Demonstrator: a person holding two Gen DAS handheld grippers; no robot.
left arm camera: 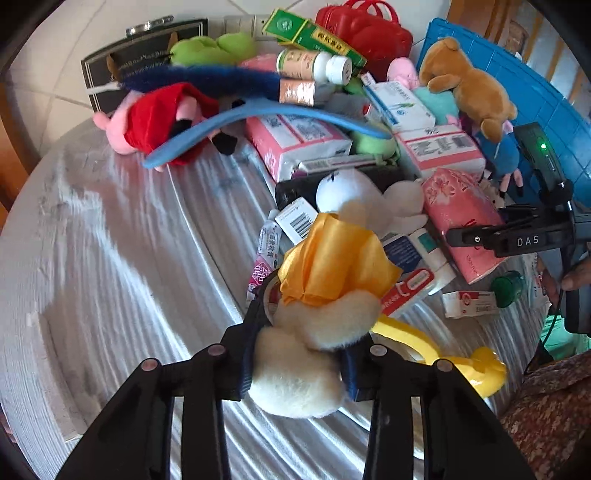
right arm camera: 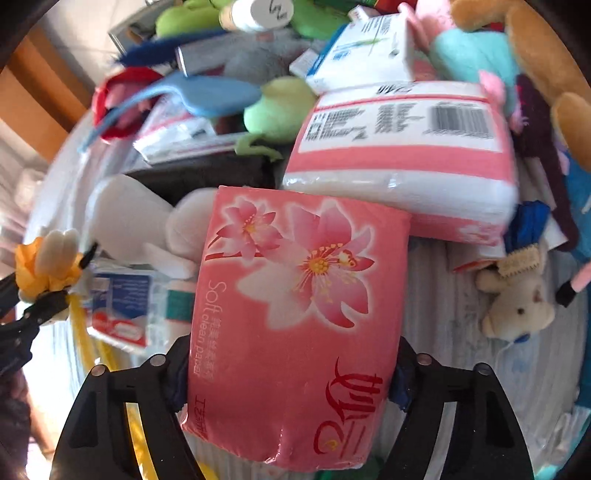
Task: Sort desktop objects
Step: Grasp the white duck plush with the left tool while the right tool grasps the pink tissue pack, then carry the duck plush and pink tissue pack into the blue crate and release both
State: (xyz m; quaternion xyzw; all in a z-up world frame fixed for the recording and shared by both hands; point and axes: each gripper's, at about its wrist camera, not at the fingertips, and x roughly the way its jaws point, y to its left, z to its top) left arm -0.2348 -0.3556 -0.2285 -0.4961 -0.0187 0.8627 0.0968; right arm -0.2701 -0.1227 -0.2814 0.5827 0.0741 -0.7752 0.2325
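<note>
A cream plush toy (left arm camera: 314,354) with a yellow satin bow (left arm camera: 332,258) sits between the fingers of my left gripper (left arm camera: 306,332), which is shut on its body just above the table. My right gripper (right arm camera: 290,373) is shut on a pink flowered tissue pack (right arm camera: 295,314), with the pads pressing its two long sides. The pack's far end lies against the pile. In the left wrist view the same pack (left arm camera: 458,221) shows at the right. The plush toy (right arm camera: 44,266) appears at the left edge of the right wrist view.
A round table with a silvery striped cover (left arm camera: 110,258) bears a pile: a second tissue pack (right arm camera: 402,155), brown teddy (left arm camera: 469,85), medicine bottle (left arm camera: 314,66), blue strip (left arm camera: 258,114), small cream bear (right arm camera: 517,306). Behind it are a red basket (left arm camera: 365,33), blue tray (left arm camera: 535,92) and black box (left arm camera: 140,59).
</note>
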